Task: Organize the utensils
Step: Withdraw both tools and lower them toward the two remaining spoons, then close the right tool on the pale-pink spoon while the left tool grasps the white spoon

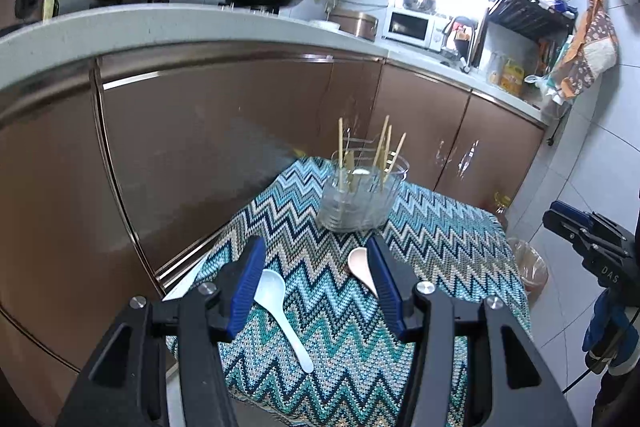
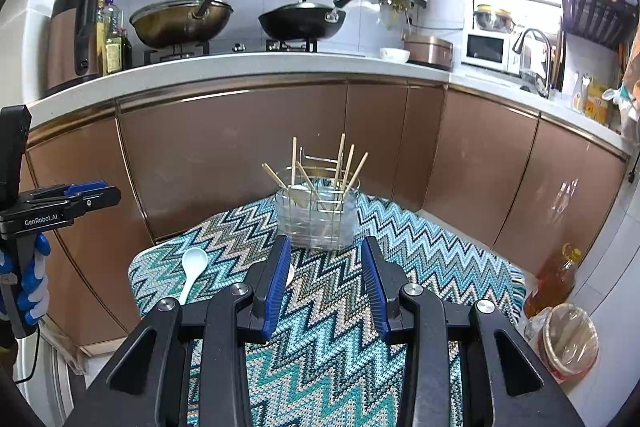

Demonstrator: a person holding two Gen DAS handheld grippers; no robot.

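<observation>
Fingers of both grippers, left [image 1: 316, 247] and right [image 2: 326, 245], apart and empty over the cloth [image 1: 440, 227]; white spoon [image 1: 280, 311] and pink spoon [image 1: 362, 267] lie flat before the jar [image 1: 356, 199] of chopsticks; best straddle a handle squarely, close, then lift.

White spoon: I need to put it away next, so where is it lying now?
In the left wrist view the white spoon lies on the zigzag cloth, beside the left gripper's left finger, nearer than the glass holder.
</observation>
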